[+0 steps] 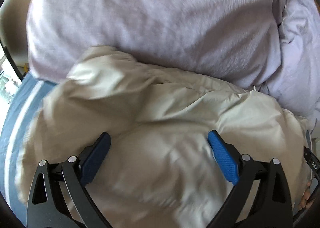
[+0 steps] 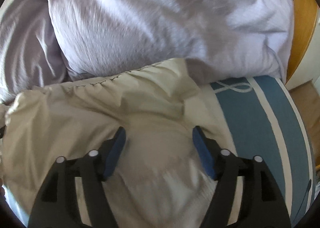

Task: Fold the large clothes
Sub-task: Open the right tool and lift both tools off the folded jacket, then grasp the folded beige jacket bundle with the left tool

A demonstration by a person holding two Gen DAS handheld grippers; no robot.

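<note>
On the bed, a bunched beige garment [image 1: 152, 128] lies directly beneath both grippers, pressed at its far edge against a pale lilac pillow [image 1: 152, 17]. Left gripper [image 1: 159, 138] and right gripper [image 2: 159, 133] each point steeply down at the cloth with jaws spread wide, nothing pinched between the blue pads. Seen from the right wrist, the garment's long axis runs left to right along a stitched seam, its right end stopping short of the blue striped sheet [image 2: 260, 128]; that end sits nearer the right gripper, the left end nearer the left, so either edge seems reachable for a next fold.
</note>
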